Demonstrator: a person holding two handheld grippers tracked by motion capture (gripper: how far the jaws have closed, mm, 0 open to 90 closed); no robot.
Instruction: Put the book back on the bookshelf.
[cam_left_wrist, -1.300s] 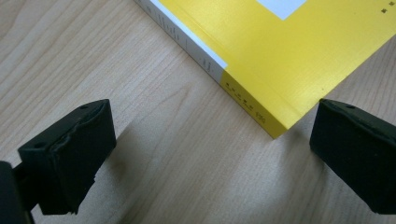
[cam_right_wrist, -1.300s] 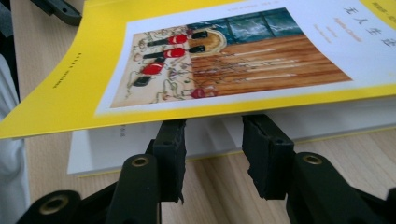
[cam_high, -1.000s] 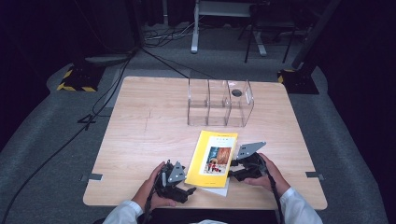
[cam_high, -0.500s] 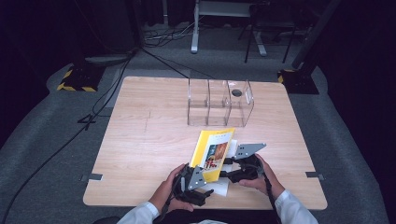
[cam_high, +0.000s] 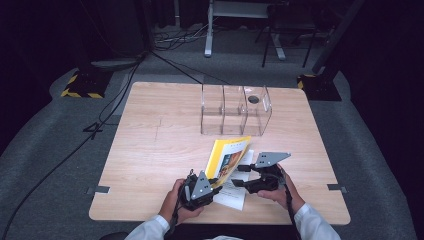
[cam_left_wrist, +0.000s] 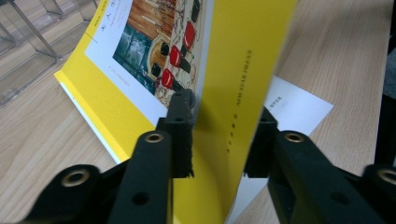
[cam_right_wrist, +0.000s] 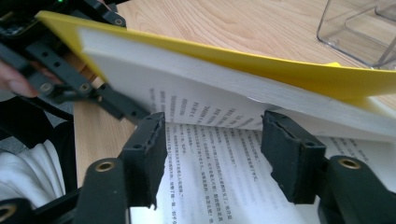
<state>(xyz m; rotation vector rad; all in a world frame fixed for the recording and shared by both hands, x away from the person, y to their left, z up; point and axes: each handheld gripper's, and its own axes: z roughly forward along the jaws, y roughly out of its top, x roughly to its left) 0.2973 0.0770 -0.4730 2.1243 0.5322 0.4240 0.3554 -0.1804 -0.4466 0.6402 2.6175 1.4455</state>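
Between the left gripper's (cam_left_wrist: 219, 135) closing fingers (cam_left_wrist: 180, 133) stands the yellow book's (cam_left_wrist: 140, 60) spine.

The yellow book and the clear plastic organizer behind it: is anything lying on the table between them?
No. In the high view, only bare wooden table lies between the yellow book and the clear organizer.

Right gripper (cam_right_wrist: 212, 154) fingers apart over printed page (cam_right_wrist: 219, 172), yellow book (cam_right_wrist: 233, 70) lifted

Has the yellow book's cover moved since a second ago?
Yes. The book lay flat; now its cover stands raised, its top edge nearer the clear organizer. The left gripper's jaws have just been closing on it.
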